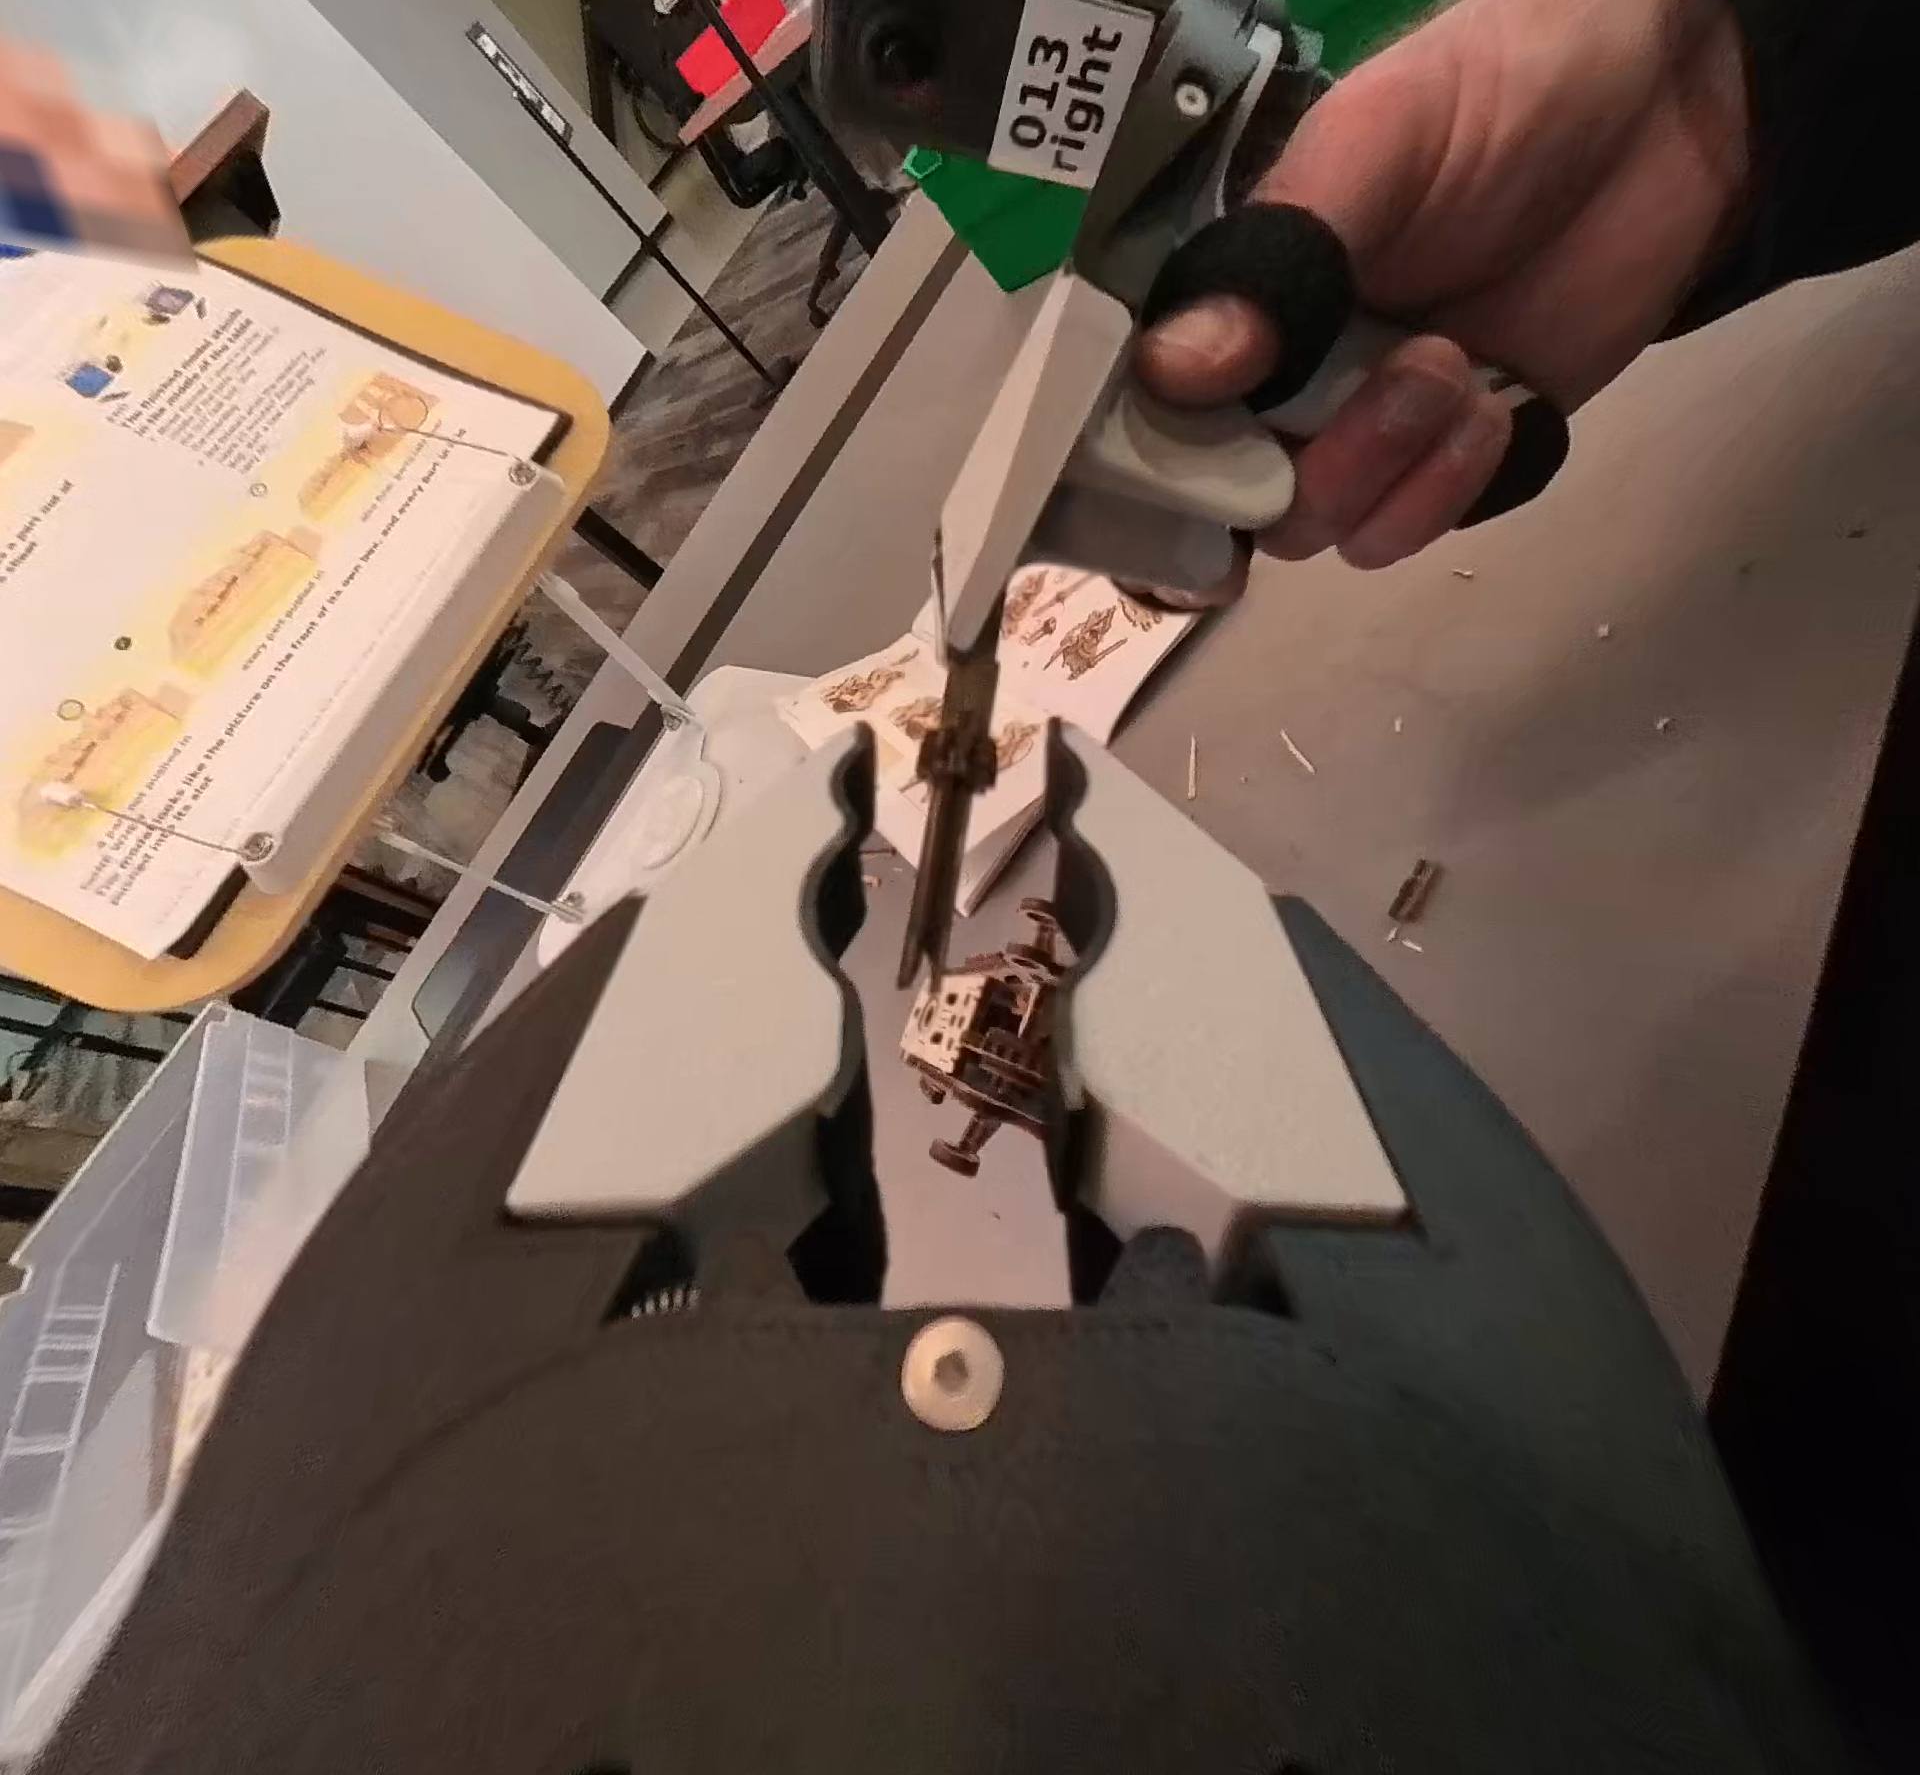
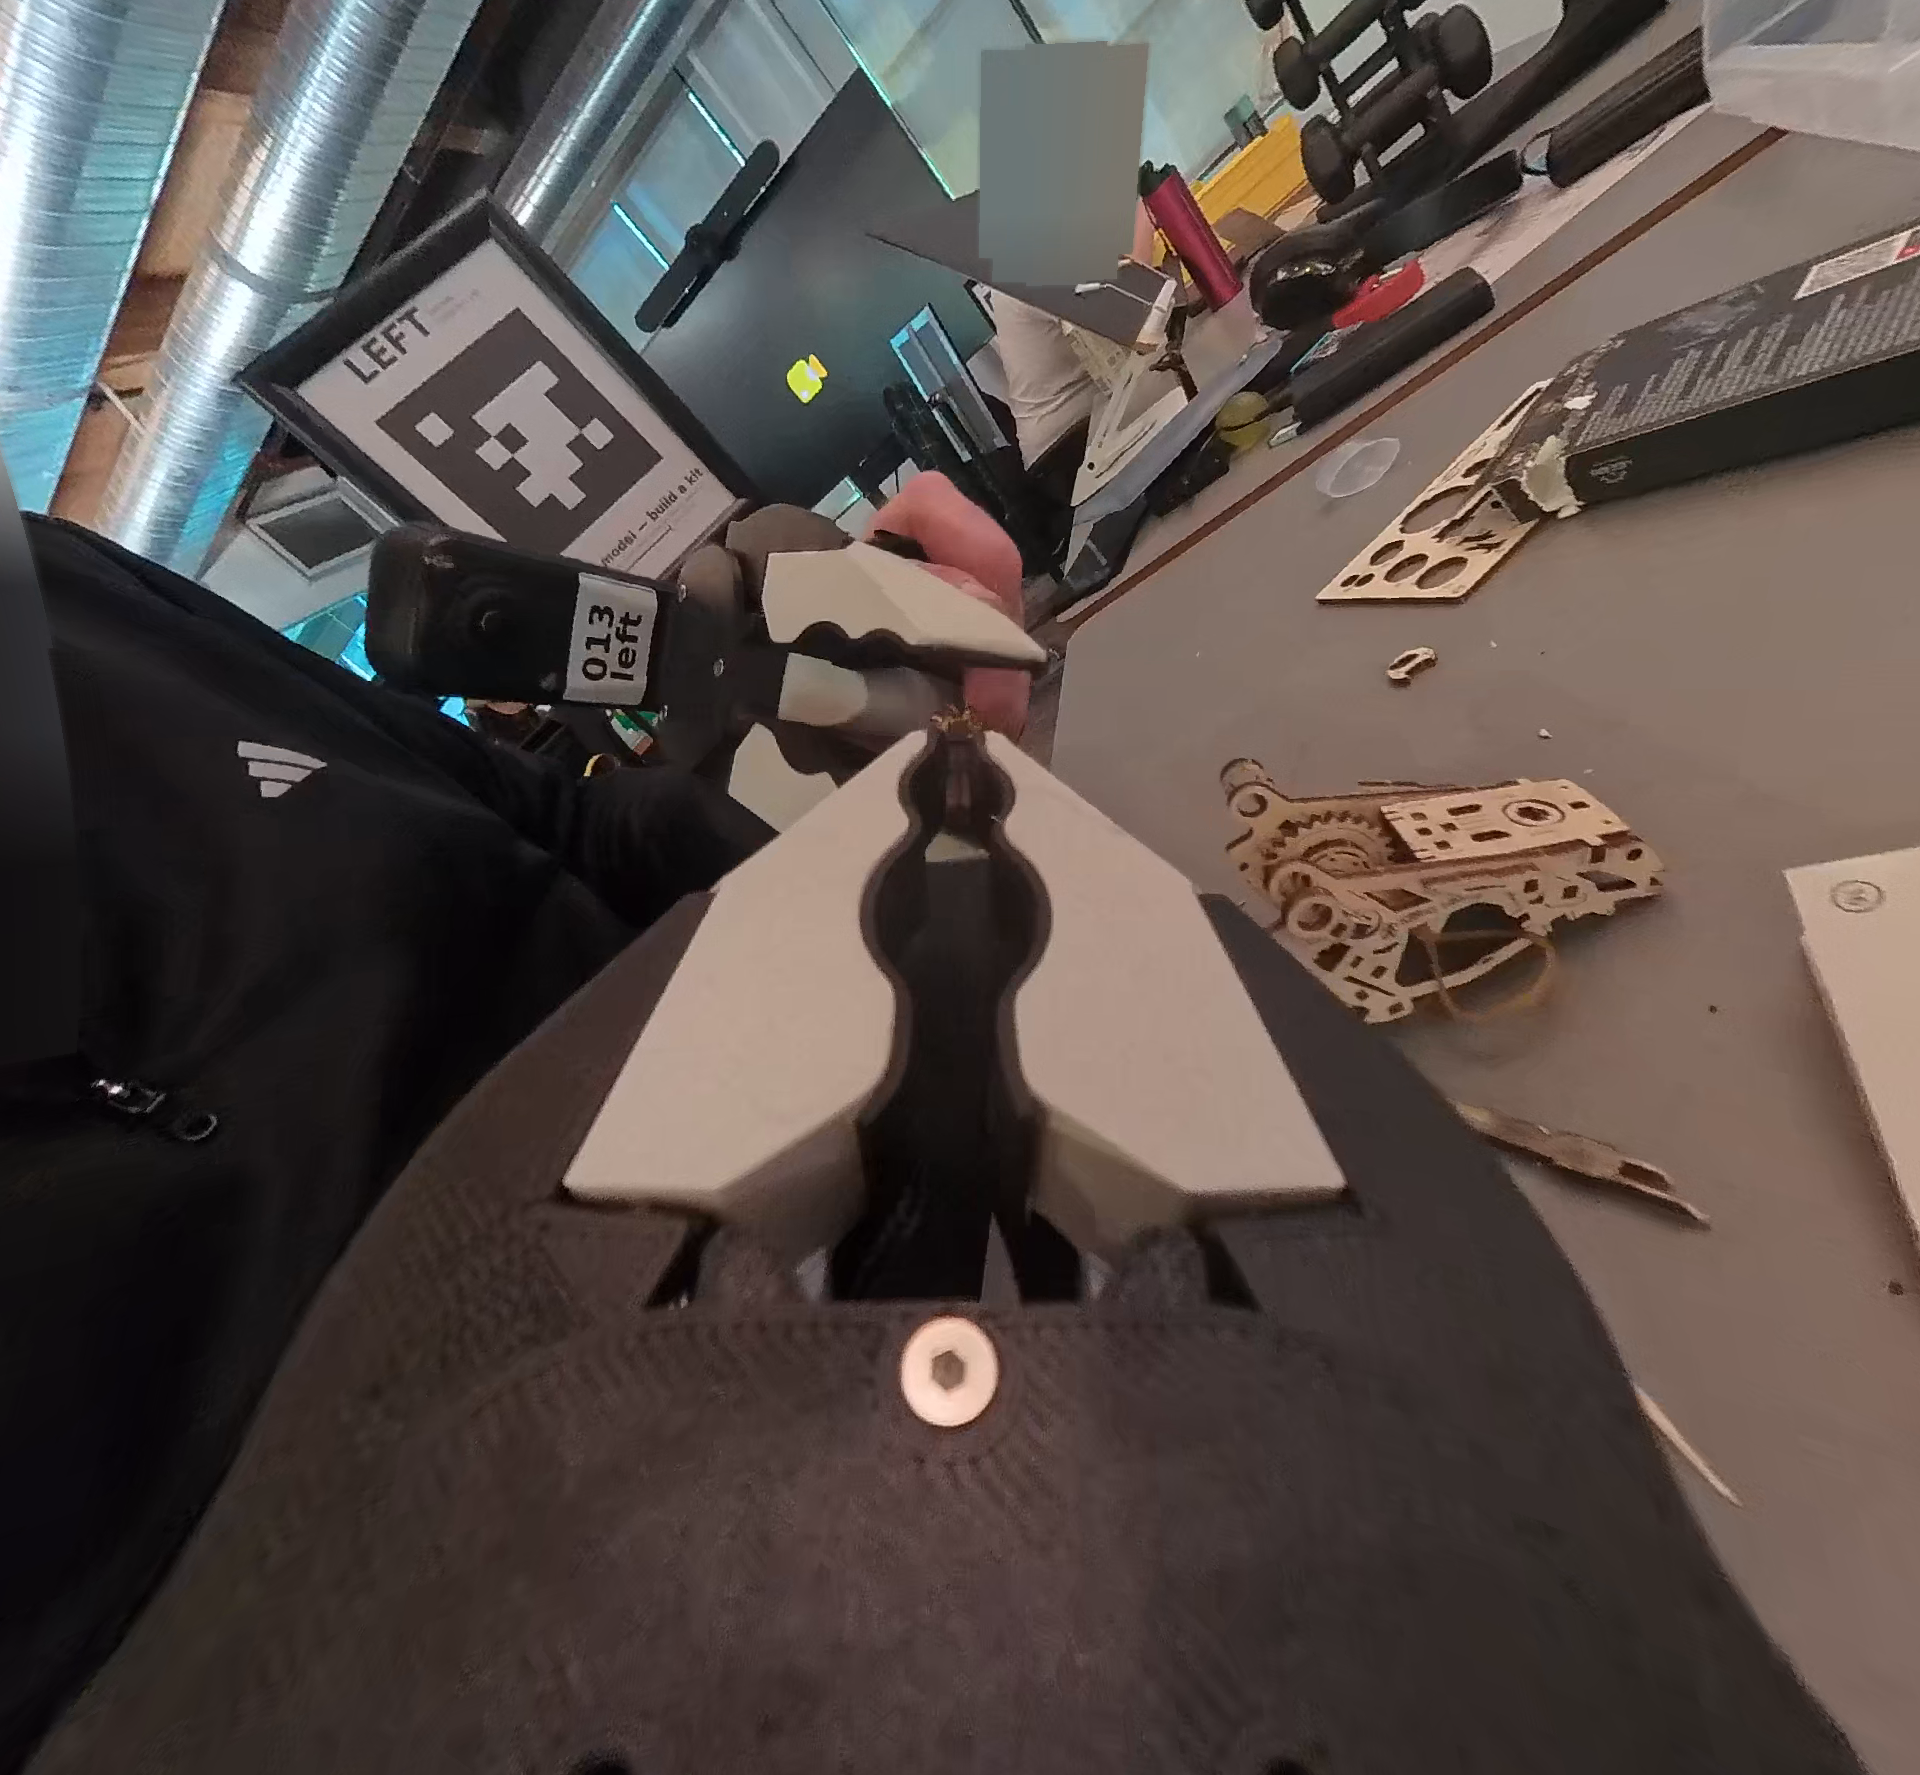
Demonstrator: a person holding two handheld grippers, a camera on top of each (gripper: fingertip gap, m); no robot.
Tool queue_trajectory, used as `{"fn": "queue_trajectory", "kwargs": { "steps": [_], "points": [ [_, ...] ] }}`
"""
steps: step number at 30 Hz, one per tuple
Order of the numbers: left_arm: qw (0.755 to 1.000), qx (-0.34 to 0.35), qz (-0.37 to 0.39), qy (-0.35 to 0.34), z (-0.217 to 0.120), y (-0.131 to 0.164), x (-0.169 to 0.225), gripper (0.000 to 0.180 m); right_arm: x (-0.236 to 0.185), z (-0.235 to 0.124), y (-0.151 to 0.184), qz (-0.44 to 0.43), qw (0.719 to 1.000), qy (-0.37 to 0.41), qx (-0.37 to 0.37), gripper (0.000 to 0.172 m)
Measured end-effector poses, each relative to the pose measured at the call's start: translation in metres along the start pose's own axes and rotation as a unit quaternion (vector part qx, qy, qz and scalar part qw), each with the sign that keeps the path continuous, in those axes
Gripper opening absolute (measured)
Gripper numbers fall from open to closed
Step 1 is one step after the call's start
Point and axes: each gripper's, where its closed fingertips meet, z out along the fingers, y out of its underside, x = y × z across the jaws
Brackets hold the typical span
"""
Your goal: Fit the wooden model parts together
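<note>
In the left wrist view my left gripper point(image 1: 961, 743) is open, with its pads apart. My right gripper point(image 1: 961, 639) comes in from above. It is shut on the upper end of a thin dark wooden strip point(image 1: 940, 842) that hangs down between my left fingers without touching them. A small wooden sub-assembly point(image 1: 987, 1024) sits at the strip's lower end, close to my left gripper's right-hand finger point(image 1: 1153, 894). In the right wrist view my right gripper point(image 2: 956, 749) pinches the strip's end, and my left gripper point(image 2: 997, 686) is just beyond it.
A partly built wooden geared model point(image 2: 1434, 884), a punched-out wooden sheet point(image 2: 1434, 530), a black box point(image 2: 1714, 385) and wood scraps point(image 2: 1579, 1154) lie on the grey table point(image 2: 1299, 707). An open instruction booklet point(image 1: 1081, 645), a sheet on a stand point(image 1: 260, 530) and a clear plastic box point(image 1: 156, 1258) are near.
</note>
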Motion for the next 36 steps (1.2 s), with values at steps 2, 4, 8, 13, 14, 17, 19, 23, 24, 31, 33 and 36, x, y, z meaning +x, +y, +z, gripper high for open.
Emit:
{"fn": "queue_trajectory", "kwargs": {
  "steps": [2,4,8,13,14,17,19,23,24,31,33,36],
  "points": [
    [1.000,-0.009,0.014,-0.009,0.001,-0.001,-0.002,0.013,-0.005,0.004,0.000,-0.003,1.000,-0.005,-0.004,0.001],
    [1.000,-0.007,0.012,-0.001,-0.002,-0.003,-0.001,0.012,-0.007,0.006,0.000,-0.013,1.000,-0.003,-0.009,0.001],
    [1.000,0.000,0.027,0.001,-0.004,-0.007,0.002,0.012,-0.015,0.012,0.004,-0.053,0.998,0.008,-0.040,0.011],
    [0.999,0.008,0.038,-0.006,-0.008,-0.015,0.001,0.012,-0.021,0.014,0.004,-0.083,0.994,0.017,-0.063,0.002],
    [0.999,0.005,0.039,-0.005,-0.008,-0.015,0.001,0.012,-0.021,0.014,0.004,-0.093,0.993,0.021,-0.064,0.002],
    [0.999,0.005,0.040,0.001,-0.012,-0.020,0.002,0.012,-0.028,0.014,0.003,-0.092,0.994,0.011,-0.051,0.002],
    [0.999,-0.002,0.046,0.001,-0.012,-0.021,0.004,0.011,-0.030,0.012,0.006,-0.097,0.994,0.007,-0.054,0.001],
    [1.000,0.006,0.009,0.015,-0.014,-0.027,0.008,0.012,-0.037,0.007,0.005,-0.104,0.993,0.002,-0.049,0.001],
    [1.000,0.007,0.002,0.017,-0.015,-0.028,0.008,0.012,-0.038,0.004,0.005,-0.104,0.993,0.001,-0.046,0.001],
    [0.997,0.016,-0.036,0.059,-0.016,-0.029,0.014,0.012,-0.041,-0.008,0.008,-0.126,0.990,0.001,-0.056,0.002],
    [0.995,0.016,-0.051,0.080,-0.017,-0.031,0.014,0.012,-0.042,-0.009,0.007,-0.128,0.990,0.001,-0.051,0.002],
    [0.992,0.024,-0.073,0.103,-0.018,-0.034,0.018,0.012,-0.046,-0.011,0.009,-0.167,0.983,0.018,-0.069,0.002]
  ]
}}
